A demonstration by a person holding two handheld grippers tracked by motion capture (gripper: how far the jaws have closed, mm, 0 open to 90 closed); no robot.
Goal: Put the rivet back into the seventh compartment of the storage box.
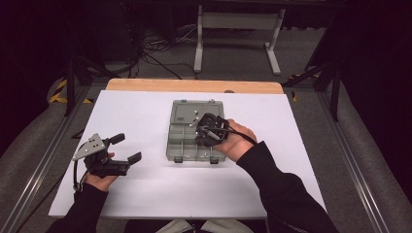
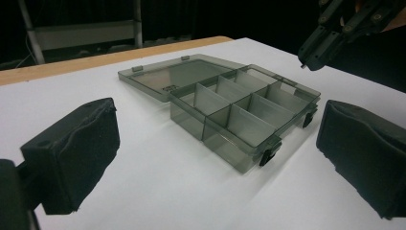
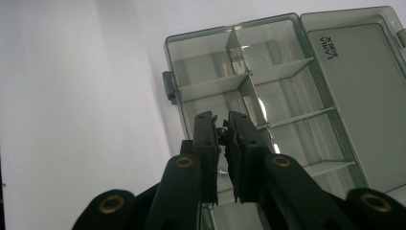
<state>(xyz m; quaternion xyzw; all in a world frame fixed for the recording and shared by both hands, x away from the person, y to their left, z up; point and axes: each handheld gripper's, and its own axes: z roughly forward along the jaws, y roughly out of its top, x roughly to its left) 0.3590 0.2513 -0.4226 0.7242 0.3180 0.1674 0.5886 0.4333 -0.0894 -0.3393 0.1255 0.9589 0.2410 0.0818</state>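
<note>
A grey see-through compartment box (image 1: 187, 143) lies open in the middle of the white table, its lid (image 1: 190, 110) folded flat on the far side. My right gripper (image 1: 200, 136) hovers over the box's right compartments. In the right gripper view its jaws (image 3: 222, 125) stand almost together above the dividers (image 3: 249, 81), with a tiny dark part pinched at their tips, too small to identify. My left gripper (image 1: 127, 148) rests on the table left of the box, open, nothing between its pads (image 2: 76, 143). It faces the box (image 2: 249, 120), whose visible compartments look empty.
The white sheet (image 1: 145, 194) covers the table, with a wooden strip (image 1: 194, 86) along the far edge. Metal rails (image 1: 43, 160) run down both sides. A white table frame (image 1: 238, 29) and cables stand on the floor beyond.
</note>
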